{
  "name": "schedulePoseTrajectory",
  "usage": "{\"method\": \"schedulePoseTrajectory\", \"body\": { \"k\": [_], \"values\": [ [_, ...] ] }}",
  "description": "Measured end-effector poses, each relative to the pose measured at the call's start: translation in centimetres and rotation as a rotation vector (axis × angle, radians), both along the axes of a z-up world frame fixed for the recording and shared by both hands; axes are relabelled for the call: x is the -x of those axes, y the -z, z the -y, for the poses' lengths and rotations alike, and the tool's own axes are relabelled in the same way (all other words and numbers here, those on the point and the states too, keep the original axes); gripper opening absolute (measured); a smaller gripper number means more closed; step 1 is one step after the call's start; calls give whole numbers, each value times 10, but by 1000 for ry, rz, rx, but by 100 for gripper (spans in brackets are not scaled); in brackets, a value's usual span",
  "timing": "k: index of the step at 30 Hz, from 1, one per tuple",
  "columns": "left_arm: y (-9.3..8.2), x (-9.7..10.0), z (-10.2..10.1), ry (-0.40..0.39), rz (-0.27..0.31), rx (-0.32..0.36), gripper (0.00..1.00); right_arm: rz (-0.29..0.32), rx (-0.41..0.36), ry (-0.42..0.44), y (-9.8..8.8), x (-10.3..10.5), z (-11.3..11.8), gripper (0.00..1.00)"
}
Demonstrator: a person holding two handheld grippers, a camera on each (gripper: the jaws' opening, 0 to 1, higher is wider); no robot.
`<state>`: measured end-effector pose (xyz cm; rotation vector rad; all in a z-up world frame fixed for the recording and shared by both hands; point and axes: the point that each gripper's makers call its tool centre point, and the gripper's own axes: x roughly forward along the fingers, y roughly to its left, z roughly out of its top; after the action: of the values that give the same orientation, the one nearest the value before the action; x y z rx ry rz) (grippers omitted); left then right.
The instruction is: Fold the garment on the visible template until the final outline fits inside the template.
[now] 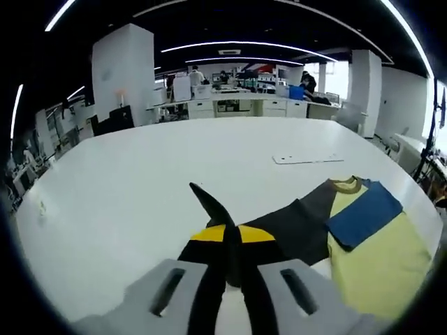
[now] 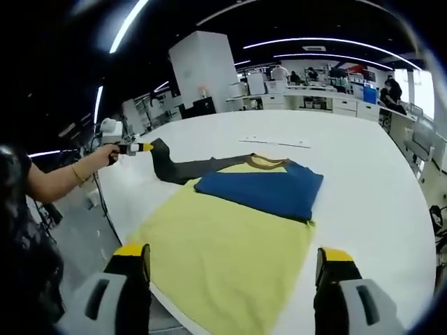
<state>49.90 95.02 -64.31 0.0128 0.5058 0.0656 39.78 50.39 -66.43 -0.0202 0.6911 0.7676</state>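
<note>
Long-sleeved shirt (image 2: 230,241) spread flat on a wide white table (image 2: 363,174), seen in the right gripper view: pale yellow body nearest the camera, brownish collar (image 2: 267,162) at the far end, one blue sleeve (image 2: 262,188) folded across the chest, dark grey sleeve (image 2: 185,167) stretched out toward the table's left edge. Lower hem of the yellow body reaching the near table edge. Right gripper (image 2: 234,269) wide open, its two yellow-tipped jaws well apart at the bottom of the view, above the yellow fabric with nothing between them. At the far end of the grey sleeve, left gripper (image 2: 137,148) clamped on the cuff, held by a person's hand (image 2: 110,155) with a bracelet on the wrist. In the left gripper view, left gripper (image 1: 232,241) closed, black yellow-banded jaws pressed together around the dark grey sleeve (image 1: 293,223), a point of the cuff (image 1: 207,201) sticking up past the jaw tips. Same shirt (image 1: 380,262) to the right there, yellow body and blue sleeve (image 1: 364,215) lying flat, collar (image 1: 346,184) pointing away. Thin white flat strip (image 1: 307,158) lying on the table (image 1: 140,188) beyond the shirt, apart from it; the same strip (image 2: 274,142) visible past the collar in the right gripper view. Behind the table, an open office with desks, white pillars and ceiling light strips.
</note>
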Motion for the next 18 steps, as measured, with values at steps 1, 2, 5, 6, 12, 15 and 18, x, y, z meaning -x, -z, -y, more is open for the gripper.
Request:
{"method": "schedulePoseTrajectory", "body": {
  "k": [1,2,5,6,12,15,18],
  "values": [
    [0,-1,1,2,1,-1,2,0,-2,-5,0,1,-1,99],
    [-2,-3,5,13,2,-1,1,2,-3,-7,0,1,-2,99],
    [-4,-10,16,40,2,2,1,5,-14,-15,-1,3,-5,99],
    [-6,-12,21,48,7,2,1,7,-20,-18,-2,4,-7,99],
    [-18,-26,46,90,36,19,1,-2,-23,-30,2,9,-9,99],
    [-22,-31,56,110,51,30,1,-8,-17,-38,4,10,-9,99],
    [-26,-36,68,134,57,29,1,-10,-17,-53,4,13,-11,99]
  ]
}}
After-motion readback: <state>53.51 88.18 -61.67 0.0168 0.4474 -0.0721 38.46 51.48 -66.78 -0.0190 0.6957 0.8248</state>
